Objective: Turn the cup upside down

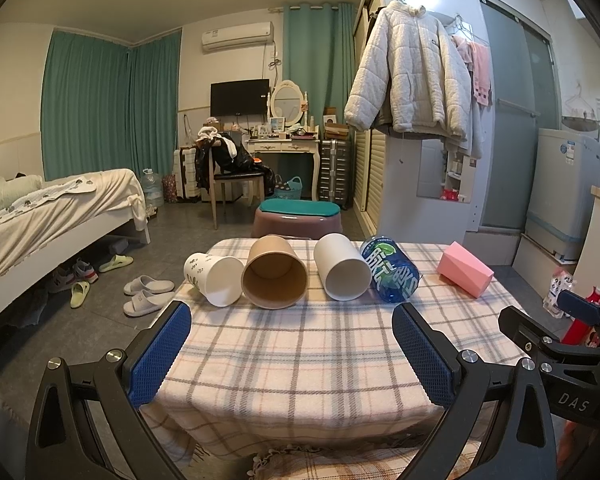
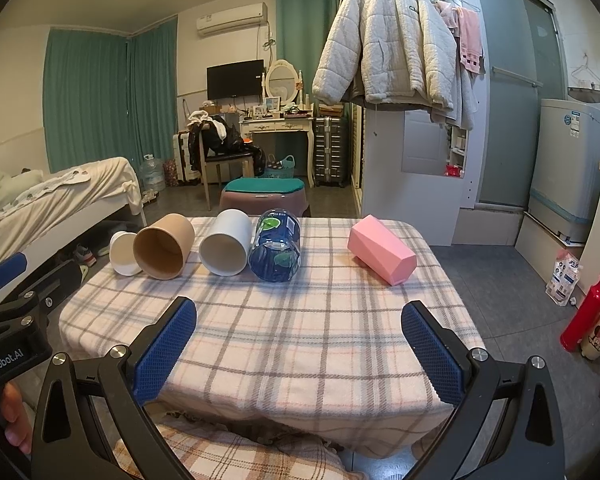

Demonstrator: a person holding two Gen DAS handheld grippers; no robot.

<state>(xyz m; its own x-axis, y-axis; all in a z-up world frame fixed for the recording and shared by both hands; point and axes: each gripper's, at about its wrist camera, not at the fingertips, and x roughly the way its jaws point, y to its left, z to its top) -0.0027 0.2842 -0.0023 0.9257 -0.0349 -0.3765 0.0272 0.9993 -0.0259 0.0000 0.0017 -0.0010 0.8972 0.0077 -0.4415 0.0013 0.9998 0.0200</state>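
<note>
Several cups lie on their sides in a row at the far part of the plaid-covered table [image 1: 292,360]: a white patterned cup [image 1: 214,278], a brown paper cup [image 1: 274,272], a plain white cup [image 1: 342,266], a blue labelled clear cup [image 1: 390,270] and a pink faceted cup [image 1: 466,268]. They also show in the right wrist view: white patterned [image 2: 124,252], brown [image 2: 164,246], white [image 2: 226,242], blue [image 2: 276,246], pink [image 2: 382,250]. My left gripper [image 1: 292,344] is open and empty above the table's near edge. My right gripper [image 2: 300,340] is open and empty beside it, to the right.
A purple stool with a teal cushion [image 1: 298,218] stands behind the table. A bed [image 1: 56,216] is at the left with slippers [image 1: 146,294] on the floor. A red bottle [image 2: 588,318] and a washing machine [image 2: 572,168] are at the right.
</note>
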